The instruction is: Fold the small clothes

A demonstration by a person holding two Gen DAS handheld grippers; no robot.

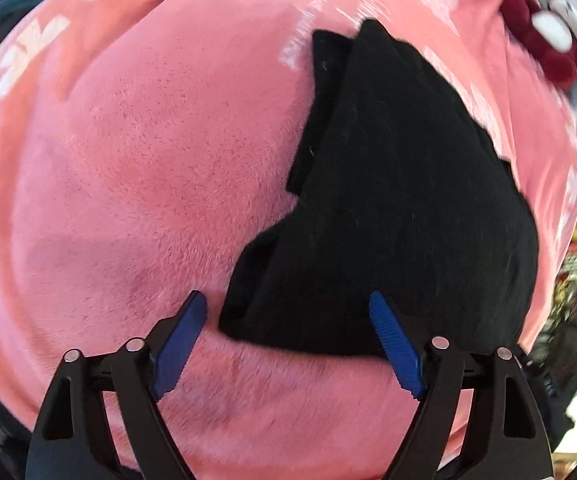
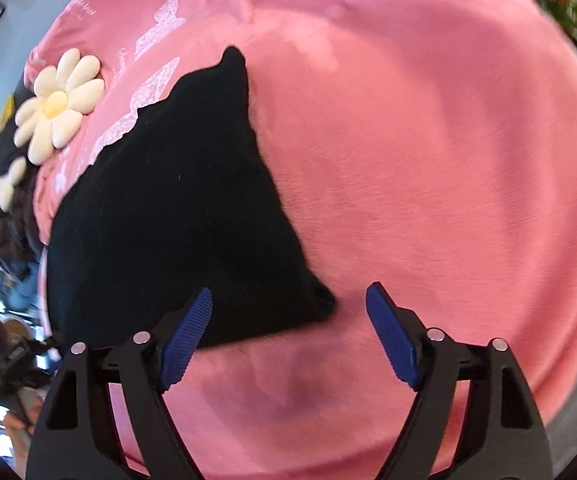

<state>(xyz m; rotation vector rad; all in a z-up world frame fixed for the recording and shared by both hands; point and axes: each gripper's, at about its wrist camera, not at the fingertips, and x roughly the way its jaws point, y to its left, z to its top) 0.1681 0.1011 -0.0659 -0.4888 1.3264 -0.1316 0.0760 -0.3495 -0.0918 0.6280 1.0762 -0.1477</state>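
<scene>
A small black garment (image 1: 388, 208) lies folded on a pink fleece blanket (image 1: 136, 168). In the left wrist view it fills the centre right, with a layered edge at its left side. My left gripper (image 1: 288, 312) is open and empty, its blue pads (image 1: 180, 344) straddling the garment's near left corner just above the blanket. In the right wrist view the garment (image 2: 176, 208) lies centre left, tapering to a point at the top. My right gripper (image 2: 288, 304) is open and empty, its jaws on either side of the garment's near right corner.
A white daisy-shaped plush (image 2: 58, 102) and a smaller one (image 2: 6, 190) lie at the blanket's left edge. Dark red and white plush items (image 1: 556, 36) sit at the top right of the left wrist view. The blanket (image 2: 448, 160) stretches bare to the right.
</scene>
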